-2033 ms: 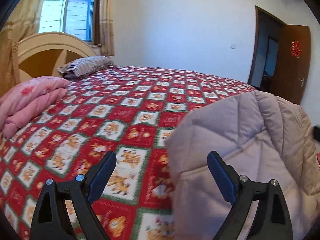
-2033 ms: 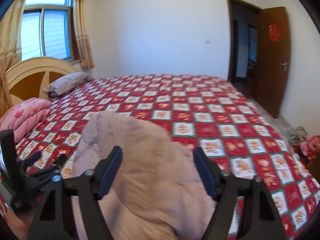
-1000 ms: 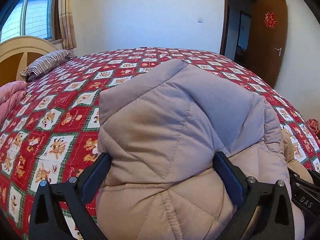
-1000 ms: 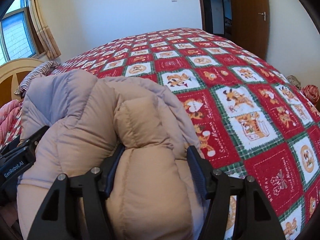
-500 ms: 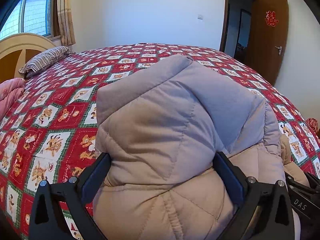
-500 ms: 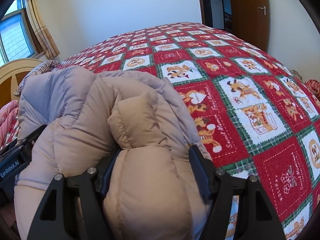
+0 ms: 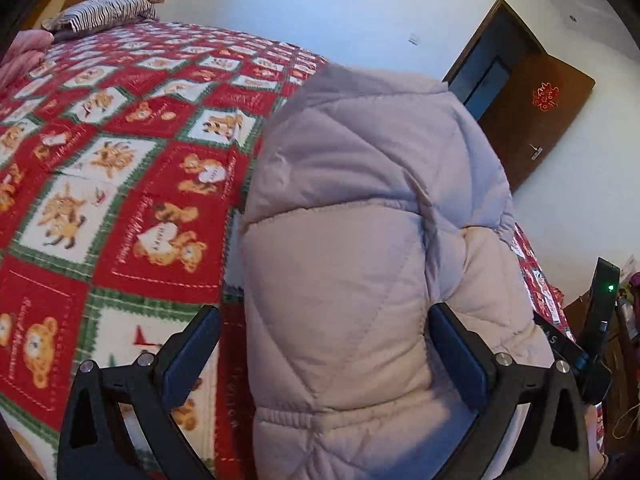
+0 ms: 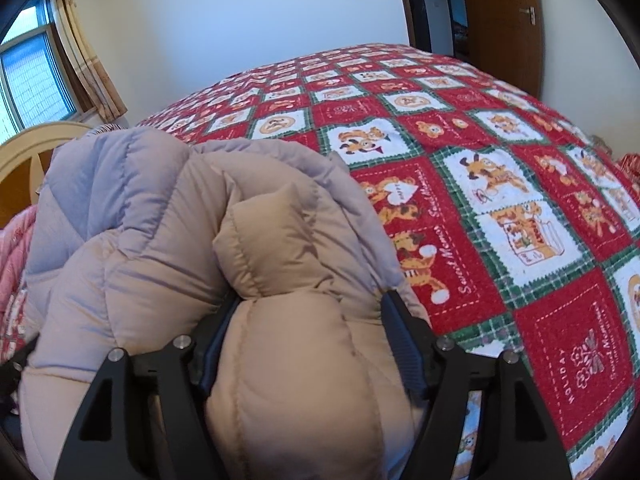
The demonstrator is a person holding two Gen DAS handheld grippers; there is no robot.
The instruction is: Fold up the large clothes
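Note:
A puffy beige-and-lilac quilted jacket (image 7: pixel 360 200) lies bunched on the red patchwork bedspread (image 7: pixel 120 160) near the bed's front edge. My left gripper (image 7: pixel 323 312) stands open around its left end. The right pad touches the padding, and the left pad hangs free over the bedspread. In the right wrist view the jacket (image 8: pixel 160 240) fills the lower left. My right gripper (image 8: pixel 308 304) has a beige bulge of it between its pads. Its jaws are opening, and the padding still swells against both pads. The right gripper's black body (image 7: pixel 592 340) shows at the jacket's far side.
A striped pillow (image 7: pixel 104 14) and a folded pink quilt (image 7: pixel 24 52) lie at the head of the bed by the curved headboard (image 8: pixel 28 148). A brown door (image 7: pixel 532 120) stands open at the far wall. The bedspread (image 8: pixel 480 160) stretches to the right of the jacket.
The left gripper has slid left and rolled, so its left pad has come off the jacket. The right gripper has stayed in place with its jaws a little wider.

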